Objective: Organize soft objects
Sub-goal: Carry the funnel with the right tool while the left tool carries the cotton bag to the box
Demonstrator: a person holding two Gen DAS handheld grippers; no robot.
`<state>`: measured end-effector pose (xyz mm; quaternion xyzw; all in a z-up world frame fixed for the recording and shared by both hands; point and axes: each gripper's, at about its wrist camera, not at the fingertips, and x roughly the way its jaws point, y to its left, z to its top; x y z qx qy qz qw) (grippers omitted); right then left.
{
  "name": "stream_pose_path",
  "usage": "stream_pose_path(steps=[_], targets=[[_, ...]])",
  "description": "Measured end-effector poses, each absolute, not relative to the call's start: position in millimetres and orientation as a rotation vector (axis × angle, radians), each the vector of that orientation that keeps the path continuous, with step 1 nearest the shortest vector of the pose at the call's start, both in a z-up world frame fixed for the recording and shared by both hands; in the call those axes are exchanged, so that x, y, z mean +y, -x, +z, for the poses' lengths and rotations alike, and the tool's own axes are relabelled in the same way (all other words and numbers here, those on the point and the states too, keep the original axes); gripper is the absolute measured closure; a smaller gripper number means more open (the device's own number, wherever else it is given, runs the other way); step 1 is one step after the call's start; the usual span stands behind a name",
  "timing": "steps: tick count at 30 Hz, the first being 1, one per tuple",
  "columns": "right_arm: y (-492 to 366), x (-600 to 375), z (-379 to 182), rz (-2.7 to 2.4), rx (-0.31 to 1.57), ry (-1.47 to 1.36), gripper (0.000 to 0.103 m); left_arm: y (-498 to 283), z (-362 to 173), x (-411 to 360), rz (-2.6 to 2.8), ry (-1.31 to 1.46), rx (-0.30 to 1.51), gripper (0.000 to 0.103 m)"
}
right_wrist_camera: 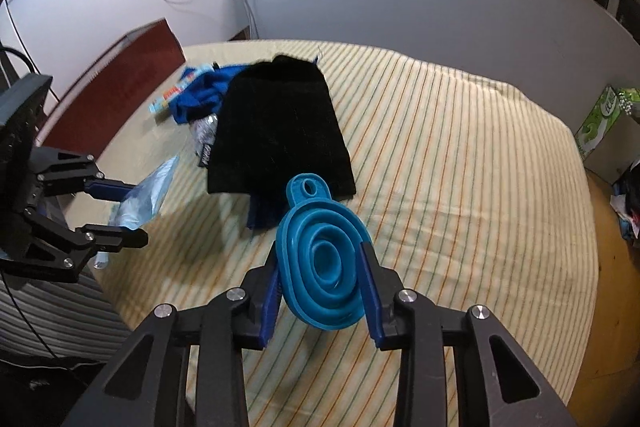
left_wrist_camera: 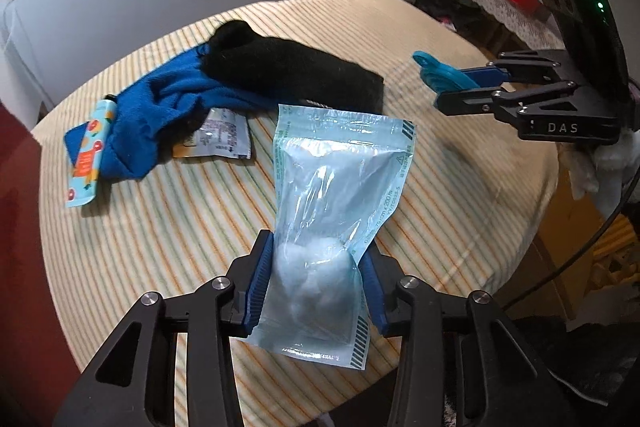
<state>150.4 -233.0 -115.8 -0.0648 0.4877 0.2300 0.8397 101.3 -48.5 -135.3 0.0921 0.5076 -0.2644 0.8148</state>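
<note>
The left gripper [left_wrist_camera: 316, 287] pinches a light blue plastic pouch [left_wrist_camera: 336, 195] with white cotton inside, and holds it above a round table [left_wrist_camera: 460, 187] with a striped cloth. Behind the pouch lie a black sock [left_wrist_camera: 292, 71], a blue cloth [left_wrist_camera: 160, 107], a small sachet [left_wrist_camera: 220, 139] and a colourful tube [left_wrist_camera: 92, 159]. At the right, the right gripper [left_wrist_camera: 436, 81] holds a blue flat funnel [left_wrist_camera: 440, 69]
</note>
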Motion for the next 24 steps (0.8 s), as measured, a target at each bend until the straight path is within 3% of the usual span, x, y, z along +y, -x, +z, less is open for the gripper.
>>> stream_pose_path(steps=[10, 24], targets=[[-156, -198, -57, 0.586, 0.926, 0.105, 0.071, -90, -80, 10, -0.472, -0.108, 0.976, 0.063], [-203, -48, 0, 0.797, 0.825, 0.178, 0.071, -80, -34, 146, -0.145, -0.027, 0.881, 0.063]])
